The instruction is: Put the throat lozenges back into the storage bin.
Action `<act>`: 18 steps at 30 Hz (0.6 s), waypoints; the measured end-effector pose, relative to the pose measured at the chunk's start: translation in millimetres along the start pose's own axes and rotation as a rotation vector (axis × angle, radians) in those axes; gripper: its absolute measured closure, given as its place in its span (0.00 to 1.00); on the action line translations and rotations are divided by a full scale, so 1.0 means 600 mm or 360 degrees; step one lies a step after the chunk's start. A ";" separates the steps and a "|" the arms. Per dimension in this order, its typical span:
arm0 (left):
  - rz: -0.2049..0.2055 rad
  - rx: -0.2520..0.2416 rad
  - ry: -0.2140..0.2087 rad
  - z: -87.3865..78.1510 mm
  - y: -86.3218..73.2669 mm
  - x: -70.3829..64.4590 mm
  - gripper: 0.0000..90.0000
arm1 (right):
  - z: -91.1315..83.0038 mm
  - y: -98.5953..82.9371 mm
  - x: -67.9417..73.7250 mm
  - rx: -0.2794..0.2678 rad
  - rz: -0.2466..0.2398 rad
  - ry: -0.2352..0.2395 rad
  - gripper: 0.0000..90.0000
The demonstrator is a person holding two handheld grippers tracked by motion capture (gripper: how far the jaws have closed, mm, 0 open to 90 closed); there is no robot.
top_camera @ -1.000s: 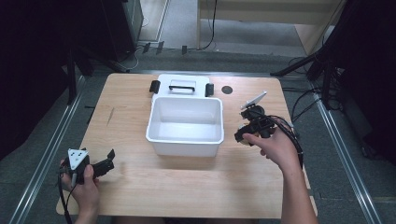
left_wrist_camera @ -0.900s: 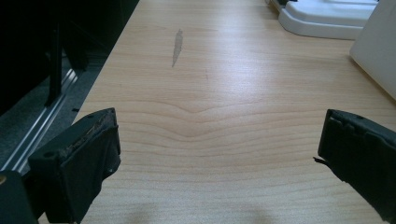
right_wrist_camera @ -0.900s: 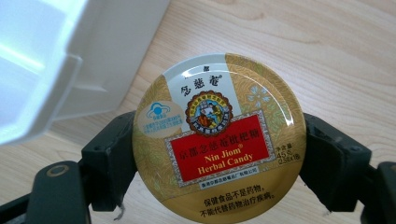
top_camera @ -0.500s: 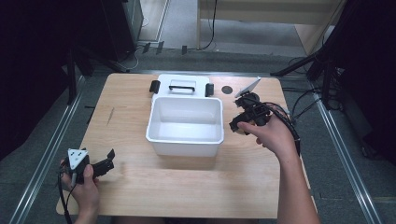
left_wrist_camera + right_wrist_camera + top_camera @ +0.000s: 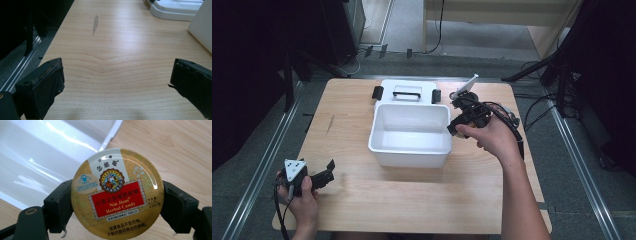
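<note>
A round gold candy tin with a red "Herbal Candy" label sits clamped by its edges between the jaws of my right gripper. Seen from above, that right gripper hovers at the right rim of an open white bin in the middle of the table, with the bin's glossy inside just beyond the tin. My left gripper rests low over the front left of the table. Its jaws stand wide apart around bare wood, so the left gripper holds nothing.
The bin's white lid, with a handle and black latches, lies flat behind the bin; its edge shows far ahead of the left gripper. Cables trail over the table's right side. A dark scuff marks the wood at left.
My right gripper has carried the tin leftward and a little farther back, up to the bin's right rim. The left gripper has stayed put.
</note>
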State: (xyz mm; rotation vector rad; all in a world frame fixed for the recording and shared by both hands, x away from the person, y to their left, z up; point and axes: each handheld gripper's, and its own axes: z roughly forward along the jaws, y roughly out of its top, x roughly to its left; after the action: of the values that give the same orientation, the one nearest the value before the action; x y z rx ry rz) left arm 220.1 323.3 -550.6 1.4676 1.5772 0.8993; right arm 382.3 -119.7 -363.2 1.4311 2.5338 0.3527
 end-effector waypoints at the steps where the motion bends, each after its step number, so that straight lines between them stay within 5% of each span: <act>1: -0.0001 -0.0001 0.0000 0.000 0.000 0.000 0.00 | 0.000 0.002 0.002 -0.0002 0.0000 0.0003 0.23; 18: -0.0008 -0.0001 -0.0002 0.000 0.000 0.001 0.00 | 0.011 0.033 0.039 -0.0006 -0.0080 0.0039 0.23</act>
State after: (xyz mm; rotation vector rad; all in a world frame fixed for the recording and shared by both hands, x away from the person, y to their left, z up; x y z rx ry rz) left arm 220.4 323.8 -550.6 1.4630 1.5785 0.8959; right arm 388.3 -89.1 -364.8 1.3668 2.5821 0.3687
